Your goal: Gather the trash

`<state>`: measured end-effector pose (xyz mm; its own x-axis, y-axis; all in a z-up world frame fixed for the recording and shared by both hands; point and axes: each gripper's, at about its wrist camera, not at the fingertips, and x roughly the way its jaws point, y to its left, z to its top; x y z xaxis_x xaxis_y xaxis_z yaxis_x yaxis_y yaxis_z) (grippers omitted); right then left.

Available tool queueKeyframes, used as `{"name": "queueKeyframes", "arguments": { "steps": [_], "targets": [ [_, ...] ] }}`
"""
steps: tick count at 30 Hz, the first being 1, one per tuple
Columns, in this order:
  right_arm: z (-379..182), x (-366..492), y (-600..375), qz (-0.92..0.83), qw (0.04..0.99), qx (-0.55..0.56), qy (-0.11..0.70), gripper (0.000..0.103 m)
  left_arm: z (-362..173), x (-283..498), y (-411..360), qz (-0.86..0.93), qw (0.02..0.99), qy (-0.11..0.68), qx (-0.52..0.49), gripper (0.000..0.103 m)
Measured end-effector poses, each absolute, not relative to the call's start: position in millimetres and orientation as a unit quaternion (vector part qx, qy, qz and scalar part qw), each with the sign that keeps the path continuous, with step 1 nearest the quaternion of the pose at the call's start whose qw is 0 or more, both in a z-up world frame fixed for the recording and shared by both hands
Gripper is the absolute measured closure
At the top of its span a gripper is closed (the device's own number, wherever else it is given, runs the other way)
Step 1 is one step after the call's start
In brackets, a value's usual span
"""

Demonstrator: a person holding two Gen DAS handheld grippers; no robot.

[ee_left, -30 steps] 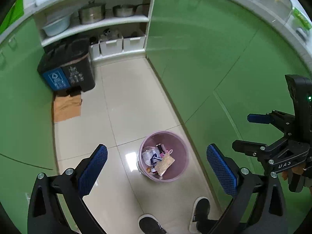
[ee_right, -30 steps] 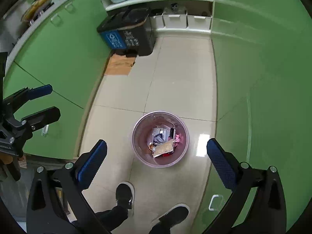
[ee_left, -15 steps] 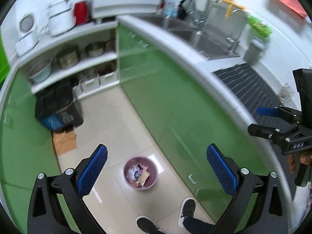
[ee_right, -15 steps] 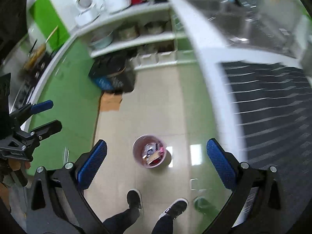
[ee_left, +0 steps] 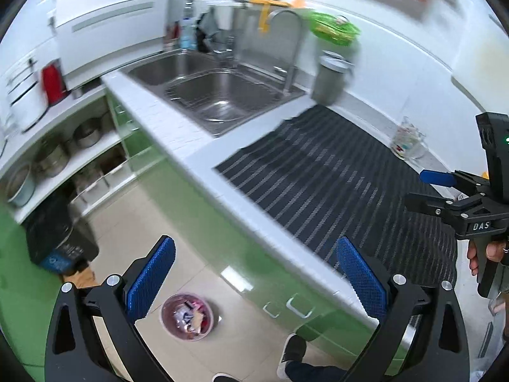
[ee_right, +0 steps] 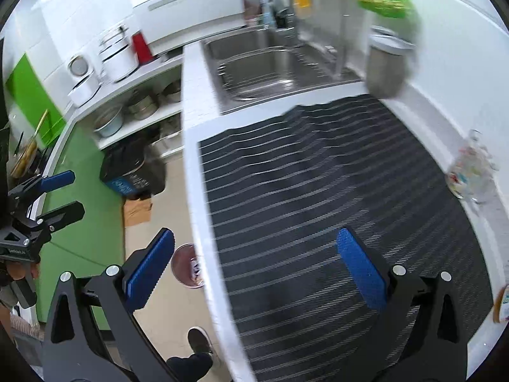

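A pink bin with wrappers and scraps inside stands on the tiled floor below the counter. In the right wrist view the bin is half hidden by the counter edge. My left gripper is open and holds nothing, out over the counter's front edge. My right gripper is open and holds nothing above the black striped mat. Each shows in the other's view: right gripper, left gripper. A clear container with coloured bits sits at the mat's far edge by the wall, blurred.
A steel sink with a tap lies left of the mat, and a grey canister stands behind it. An orange-brown packet shows at the right edge. Black recycling bins and cardboard sit on the floor. The person's shoes stand near the pink bin.
Both grippers have risen from just over the pink bin to counter height. The view has swung from the floor to the sink and striped mat. Both stay open.
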<state>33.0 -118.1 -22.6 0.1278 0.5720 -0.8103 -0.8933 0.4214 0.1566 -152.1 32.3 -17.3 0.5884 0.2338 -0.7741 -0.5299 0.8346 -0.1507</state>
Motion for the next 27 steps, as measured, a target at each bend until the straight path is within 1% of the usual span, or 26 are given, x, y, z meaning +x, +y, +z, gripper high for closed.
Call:
{"name": "queueKeyframes", "arguments": {
  "steps": [11, 24, 27],
  "targets": [
    [-14.4, 79.5, -162.0, 0.483, 0.745, -0.164, 0.430, 0.003, -14.5, -71.8, 0.4, 0.162, 0.883, 0.412, -0.156, 0.006],
    [4.8, 87.4, -171.4, 0.456, 0.777, -0.119, 0.417, 0.003, -7.6, -33.4, -0.3, 0.136, 0.892, 0.419, -0.096, 0.006],
    [6.8, 89.4, -169.1, 0.452, 0.779, -0.119, 0.417, 0.003, -8.1, -27.6, 4.3, 0.114, 0.893, 0.421, -0.110, 0.006]
  ]
}}
